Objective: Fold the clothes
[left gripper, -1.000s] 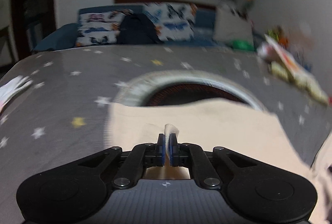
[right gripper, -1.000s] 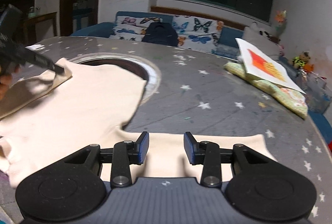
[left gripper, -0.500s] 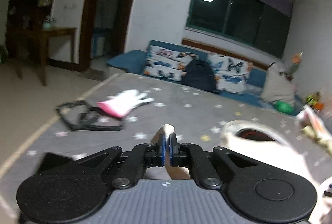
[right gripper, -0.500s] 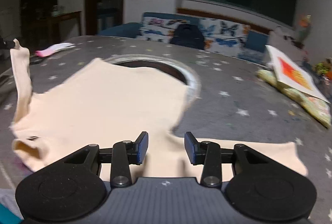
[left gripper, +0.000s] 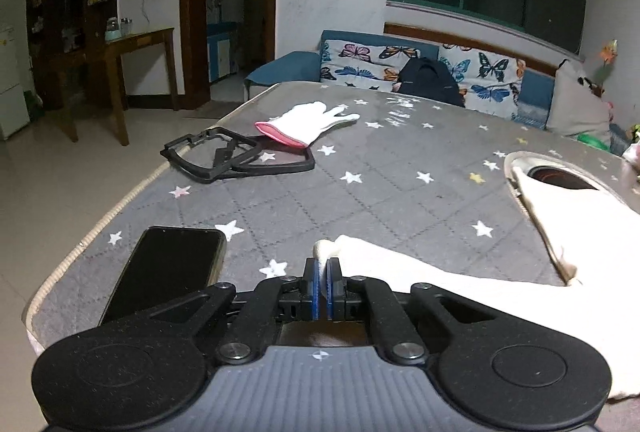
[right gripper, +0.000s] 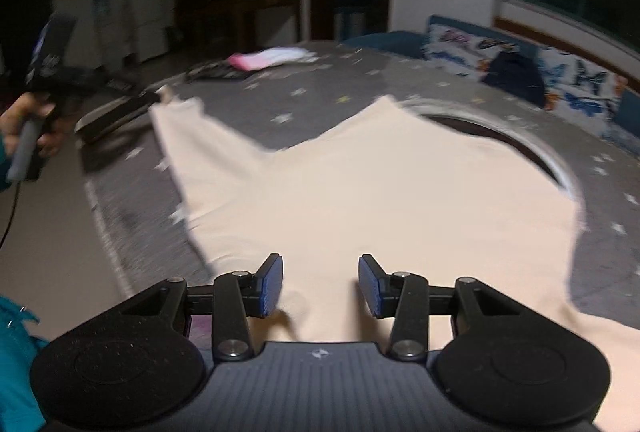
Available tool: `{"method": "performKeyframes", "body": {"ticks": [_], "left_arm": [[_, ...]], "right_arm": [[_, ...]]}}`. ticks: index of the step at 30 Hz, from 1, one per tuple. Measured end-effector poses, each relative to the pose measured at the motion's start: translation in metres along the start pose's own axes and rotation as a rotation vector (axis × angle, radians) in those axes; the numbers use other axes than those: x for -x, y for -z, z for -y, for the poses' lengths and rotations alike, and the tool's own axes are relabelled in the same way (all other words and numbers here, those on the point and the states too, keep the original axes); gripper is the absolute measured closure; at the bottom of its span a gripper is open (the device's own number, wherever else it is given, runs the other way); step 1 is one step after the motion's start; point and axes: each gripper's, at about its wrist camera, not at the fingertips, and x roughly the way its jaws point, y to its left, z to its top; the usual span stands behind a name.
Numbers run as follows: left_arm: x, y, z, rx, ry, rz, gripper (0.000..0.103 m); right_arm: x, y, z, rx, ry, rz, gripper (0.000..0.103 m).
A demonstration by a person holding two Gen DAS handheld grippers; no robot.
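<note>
A cream long-sleeved garment [right gripper: 380, 191] lies spread on the grey star-patterned table cover [left gripper: 380, 191]. My left gripper [left gripper: 322, 268] is shut on the end of its left sleeve [left gripper: 400, 268], which is stretched out towards the table's left edge. In the right wrist view that same gripper [right gripper: 158, 96] shows at the far left, held by a hand [right gripper: 28, 123], with the sleeve tip in its jaws. My right gripper [right gripper: 320, 284] stands open just above the near part of the garment, nothing pinched between its blue pads [right gripper: 272, 284].
A black phone [left gripper: 168, 264] lies by the left gripper near the table's corner. Further on are a black plastic frame [left gripper: 236, 159] and a white glove with a pink cuff [left gripper: 308, 121]. A round hole [left gripper: 560, 179] opens in the table under the garment. A sofa [left gripper: 420, 67] stands behind.
The left gripper has carried the sleeve end out to the left, from over the garment's body to the table's left corner. The right gripper has swung left and stays open over the garment.
</note>
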Motion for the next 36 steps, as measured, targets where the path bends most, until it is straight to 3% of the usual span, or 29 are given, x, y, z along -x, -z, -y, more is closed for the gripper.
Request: {"method": "performKeyframes", "body": {"ticks": [14,21,24,29,36], "left_arm": [[-0.003,0.004,-0.019,0.038,-0.081,-0.072,0.095],[0.002,-0.014,-0.023,0.022,-0.111,-0.060,0.090],[0.006,-0.024,-0.012,0.011,-0.066,-0.040,0.090],[-0.004,-0.041,0.033,-0.037,0.104,-0.043,0.089],[-0.048,-0.064,0.110,-0.120,0.259,-0.080,0.077]], "right_arm": [[0.014,0.011,-0.018,0.037,-0.134,-0.042,0.062],[0.035,0.006,0.014,-0.058,-0.090,0.014,0.062],[0.042,0.001,0.042,-0.107,0.013,0.035,0.062],[0.042,-0.010,0.117,-0.305,0.148,0.084,0.062],[0.013,-0.022,0.195,-0.485,0.179,0.089,0.061]]}}
